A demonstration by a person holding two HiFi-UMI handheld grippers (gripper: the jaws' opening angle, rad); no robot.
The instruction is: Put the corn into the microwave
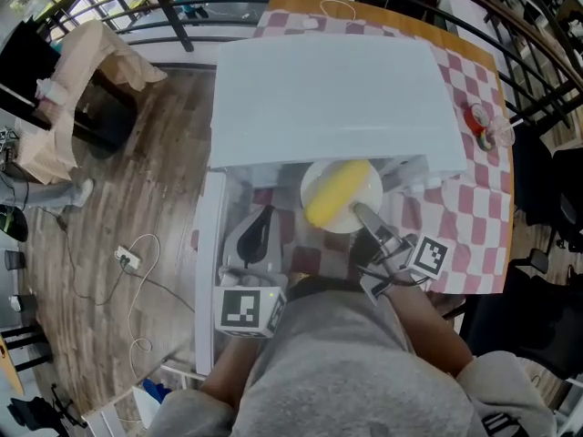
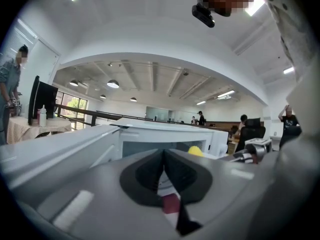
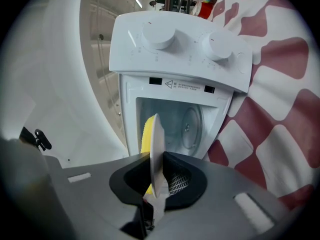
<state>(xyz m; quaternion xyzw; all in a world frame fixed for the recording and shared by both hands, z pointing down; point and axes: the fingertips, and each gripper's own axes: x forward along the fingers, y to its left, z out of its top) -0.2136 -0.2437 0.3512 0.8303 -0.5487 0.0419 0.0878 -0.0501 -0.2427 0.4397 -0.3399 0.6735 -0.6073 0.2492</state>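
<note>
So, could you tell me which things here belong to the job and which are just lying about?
Job: corn, plate, microwave, right gripper holding the plate's rim.
Lying about: red item on the tablecloth, cable on the floor, draped chair.

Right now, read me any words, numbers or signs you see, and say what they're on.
Nothing can be read.
Microwave label: a warning triangle and a line of print, too small to read.
Marks round the knobs: too small to read.
Left cube and right cube: square marker patterns, no words.
</note>
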